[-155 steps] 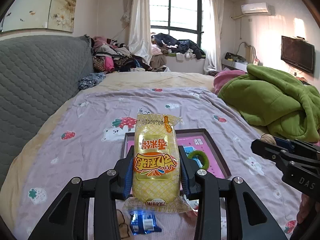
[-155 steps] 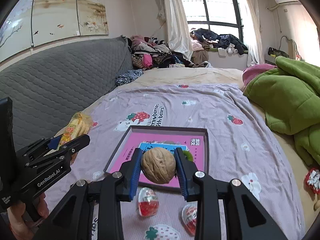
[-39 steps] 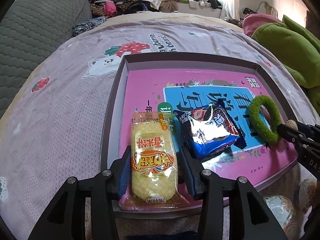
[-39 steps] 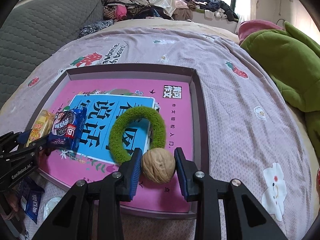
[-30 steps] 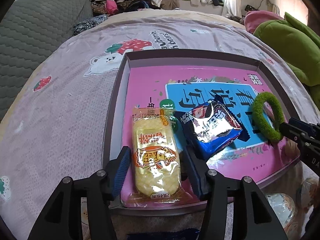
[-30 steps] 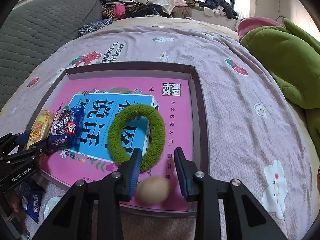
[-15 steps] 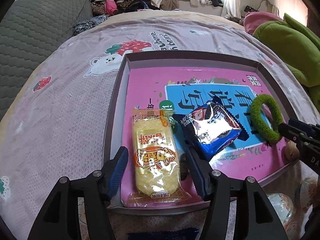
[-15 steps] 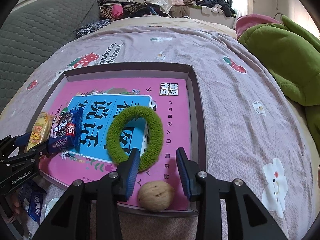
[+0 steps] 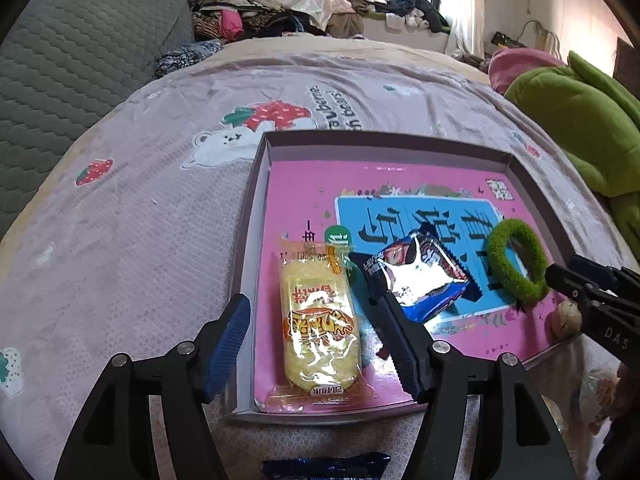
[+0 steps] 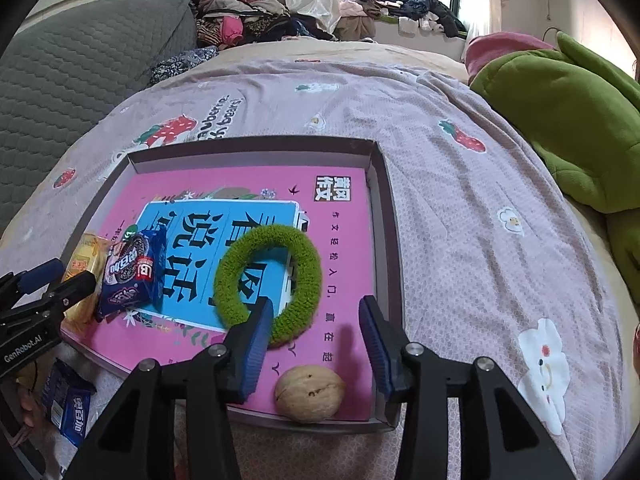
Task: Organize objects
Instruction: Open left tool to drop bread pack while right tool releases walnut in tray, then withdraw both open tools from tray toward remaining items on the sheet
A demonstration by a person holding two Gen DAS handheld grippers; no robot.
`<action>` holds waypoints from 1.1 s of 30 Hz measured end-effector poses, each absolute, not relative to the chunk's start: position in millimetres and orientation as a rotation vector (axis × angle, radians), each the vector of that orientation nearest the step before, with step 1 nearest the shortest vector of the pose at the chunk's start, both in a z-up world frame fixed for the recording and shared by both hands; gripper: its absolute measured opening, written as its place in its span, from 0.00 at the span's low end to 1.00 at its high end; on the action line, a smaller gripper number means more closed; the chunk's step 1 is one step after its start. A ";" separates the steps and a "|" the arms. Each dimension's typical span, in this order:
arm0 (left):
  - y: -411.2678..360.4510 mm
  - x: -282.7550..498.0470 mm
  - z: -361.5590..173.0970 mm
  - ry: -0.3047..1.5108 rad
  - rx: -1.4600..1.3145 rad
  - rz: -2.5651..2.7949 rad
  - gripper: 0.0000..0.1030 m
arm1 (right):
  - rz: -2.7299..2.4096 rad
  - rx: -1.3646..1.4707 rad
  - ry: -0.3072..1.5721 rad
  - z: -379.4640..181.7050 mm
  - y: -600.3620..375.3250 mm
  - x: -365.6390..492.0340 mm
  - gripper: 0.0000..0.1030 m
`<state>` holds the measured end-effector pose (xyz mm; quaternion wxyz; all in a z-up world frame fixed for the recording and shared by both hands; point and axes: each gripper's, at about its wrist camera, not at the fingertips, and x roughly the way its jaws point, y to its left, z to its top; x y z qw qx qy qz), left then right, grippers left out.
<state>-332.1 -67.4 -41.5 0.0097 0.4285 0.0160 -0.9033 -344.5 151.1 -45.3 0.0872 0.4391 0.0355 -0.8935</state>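
A release step is in hand: the left gripper (image 9: pixel 314 334) is opening around the yellow plastic-wrapped wafer pack (image 9: pixel 317 322), the right gripper (image 10: pixel 316 346) above the round tan walnut (image 10: pixel 310 393), both lying unheld in the shallow pink-floored cardboard tray (image 10: pixel 382 184). Next, the loose blue snack packet (image 10: pixel 66 404) on the bedspread beside the tray probably needs fetching.

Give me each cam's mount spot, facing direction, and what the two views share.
Left wrist: on the left gripper, angled down at the tray's near-left corner and the yellow snack pack between its opening jaws; right gripper's tip at right edge.
Right wrist: on the right gripper, angled down at the near-right corner and walnut; jaws opening, left gripper at left edge.
Shared: tray, green ring, blue cookie pack, walnut.
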 end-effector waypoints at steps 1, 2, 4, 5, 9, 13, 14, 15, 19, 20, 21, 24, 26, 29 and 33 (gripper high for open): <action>-67.3 -331.3 -39.0 0.054 1.325 -2.827 0.66 | -2.664 1.299 0.106 -44.0 150.9 -343.9 0.44; -67.0 -329.9 -35.3 0.064 1.304 -2.839 0.67 | -2.668 1.288 0.104 -41.8 150.8 -342.8 0.44; -65.9 -325.8 -29.7 0.078 1.285 -2.859 0.69 | -2.673 1.270 0.101 -37.7 150.5 -341.1 0.44; -65.2 -323.6 -25.5 0.084 1.268 -2.871 0.69 | -2.680 1.258 0.097 -34.6 150.4 -339.6 0.44; -64.4 -313.4 -9.7 0.097 1.206 -2.908 0.69 | -2.714 1.155 0.085 -13.2 147.6 -327.7 0.50; -66.0 -301.8 8.2 0.098 1.133 -2.934 0.69 | -2.736 1.062 0.101 7.9 140.7 -312.8 0.55; -66.7 -299.3 11.6 0.096 1.119 -2.936 0.69 | -2.740 1.041 0.102 12.7 139.3 -308.7 0.55; -68.4 -295.8 16.4 0.101 1.100 -2.940 0.69 | -2.744 1.024 0.100 17.1 137.9 -304.6 0.55; -73.0 -282.4 30.7 0.113 1.042 -2.944 0.69 | -2.754 0.993 0.093 30.8 136.1 -289.1 0.55; -75.4 -276.8 34.2 0.130 1.025 -2.947 0.69 | -2.760 0.985 0.088 34.4 136.6 -285.5 0.55; -77.7 -273.5 35.7 0.149 1.023 -2.949 0.69 | -2.770 0.974 0.081 38.4 137.3 -281.8 0.55; -81.4 -261.8 39.5 0.213 1.030 -2.956 0.69 | -2.800 0.950 0.049 48.7 140.3 -270.2 0.56; -80.3 -255.1 40.8 0.223 1.039 -2.952 0.70 | -2.796 0.957 0.046 52.6 141.2 -262.8 0.59; -75.3 -240.9 45.6 0.220 1.021 -2.947 0.70 | -2.813 0.963 0.029 55.6 144.9 -250.2 0.61; -75.6 -221.6 51.3 0.249 1.014 -2.943 0.70 | -2.799 0.988 -0.035 60.9 150.6 -235.0 0.61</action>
